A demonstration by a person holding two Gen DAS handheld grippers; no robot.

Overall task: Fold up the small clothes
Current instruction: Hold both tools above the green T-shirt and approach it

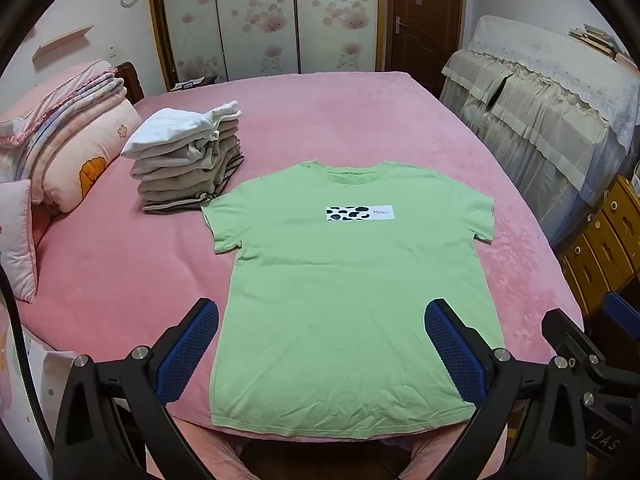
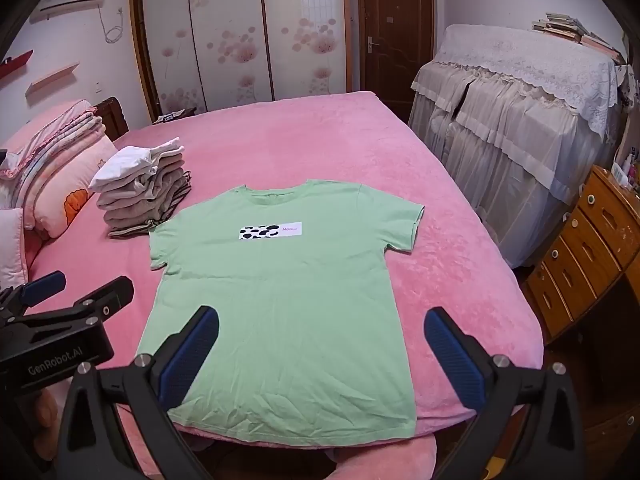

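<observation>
Both grippers, left gripper [image 1: 322, 354] and right gripper [image 2: 322, 354], hang spread wide and empty above the near hem of the green T-shirt [image 1: 344, 280], which lies flat on the pink bed [image 1: 120, 272], collar farthest away.

Free room: bare pink bed [image 1: 360, 120] beyond the green T-shirt [image 1: 340, 300] and along its right edge.
Obstacles: stack of folded clothes [image 1: 188, 160] touching the shirt's left sleeve; pillows [image 1: 76, 160] at the left edge.
</observation>
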